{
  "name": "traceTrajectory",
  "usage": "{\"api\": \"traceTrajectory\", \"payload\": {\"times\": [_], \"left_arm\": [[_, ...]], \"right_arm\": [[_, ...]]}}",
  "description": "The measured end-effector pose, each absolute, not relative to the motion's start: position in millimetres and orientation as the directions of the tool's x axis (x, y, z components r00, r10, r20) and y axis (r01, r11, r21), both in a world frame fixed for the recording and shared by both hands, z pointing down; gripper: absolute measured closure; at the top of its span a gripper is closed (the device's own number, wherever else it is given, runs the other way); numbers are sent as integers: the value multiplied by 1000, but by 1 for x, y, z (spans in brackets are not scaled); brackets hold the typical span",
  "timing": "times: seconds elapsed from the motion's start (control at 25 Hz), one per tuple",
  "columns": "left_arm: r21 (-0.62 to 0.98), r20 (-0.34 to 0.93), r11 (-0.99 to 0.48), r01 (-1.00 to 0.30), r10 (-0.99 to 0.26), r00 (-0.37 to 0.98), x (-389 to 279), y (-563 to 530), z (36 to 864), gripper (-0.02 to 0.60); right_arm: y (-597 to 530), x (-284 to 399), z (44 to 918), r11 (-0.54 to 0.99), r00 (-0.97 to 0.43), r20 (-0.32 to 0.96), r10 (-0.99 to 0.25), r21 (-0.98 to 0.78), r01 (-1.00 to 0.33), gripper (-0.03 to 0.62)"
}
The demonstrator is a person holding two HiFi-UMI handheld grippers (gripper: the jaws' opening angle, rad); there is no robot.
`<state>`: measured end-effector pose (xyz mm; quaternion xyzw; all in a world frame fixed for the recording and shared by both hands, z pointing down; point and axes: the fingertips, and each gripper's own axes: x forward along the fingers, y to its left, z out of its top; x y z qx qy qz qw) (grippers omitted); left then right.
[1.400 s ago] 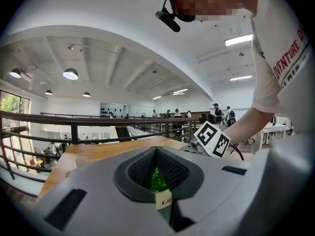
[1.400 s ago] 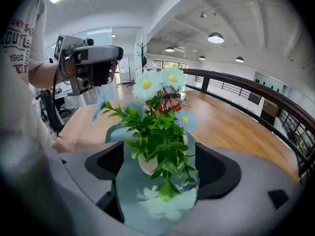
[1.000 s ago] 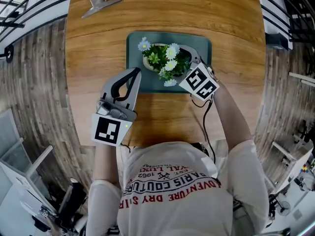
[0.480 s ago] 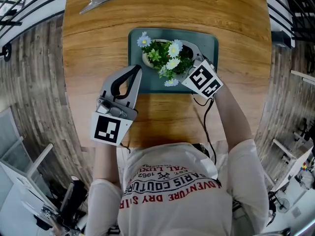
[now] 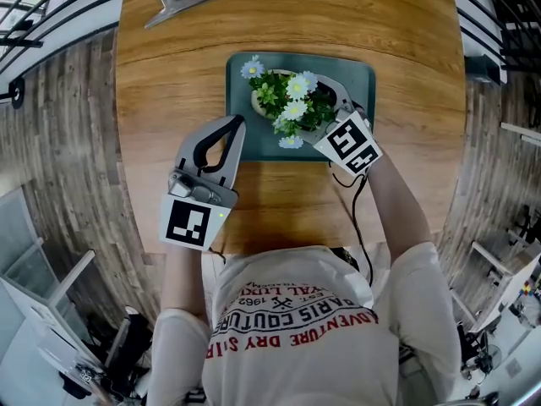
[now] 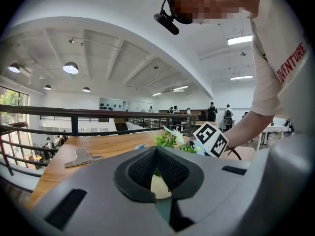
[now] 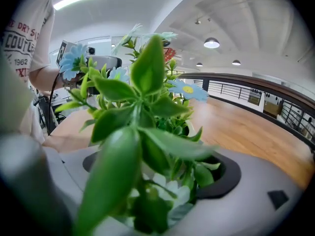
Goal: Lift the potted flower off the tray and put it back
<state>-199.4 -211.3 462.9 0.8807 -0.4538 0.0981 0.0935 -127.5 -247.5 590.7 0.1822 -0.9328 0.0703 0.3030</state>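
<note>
The potted flower (image 5: 287,100), white and pale-blue daisies with green leaves in a cream pot, is over the dark teal tray (image 5: 363,74) on the round wooden table. My right gripper (image 5: 328,91) reaches in from the right, and its grey jaws close round the plant. Leaves and blooms (image 7: 147,112) fill the right gripper view between the jaws, and the pot is mostly hidden. Whether the pot touches the tray cannot be told. My left gripper (image 5: 230,129) lies by the tray's near left corner, shut on nothing. Through its loop, the left gripper (image 6: 156,149) view shows the cream pot (image 6: 160,186).
A grey metal clip (image 5: 173,2) lies at the far left of the table (image 5: 406,193), also seen as a clip (image 6: 81,157) in the left gripper view. Railings and wooden floor surround the table. The person's torso is at the near edge.
Almost nothing differs. The head view has shifted slightly. The right gripper stays closed round the plant over the tray, and the left gripper keeps its place.
</note>
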Motion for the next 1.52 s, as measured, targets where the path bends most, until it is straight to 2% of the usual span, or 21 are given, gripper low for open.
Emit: {"api": "traceTrajectory", "payload": {"times": [0.52, 1.0, 1.52], "left_arm": [[33, 197, -553, -833, -813, 547, -213, -201, 422, 569], [-119, 105, -543, -831, -840, 533, -176, -188, 347, 569], [-185, 79, -510, -840, -860, 505, -153, -151, 306, 569]], "right_arm": [[-240, -111, 517, 859, -734, 514, -444, 11, -512, 126], [-222, -40, 394, 766, -695, 367, -619, 83, -638, 126], [-186, 29, 314, 659, -628, 247, -738, 67, -749, 126]]}}
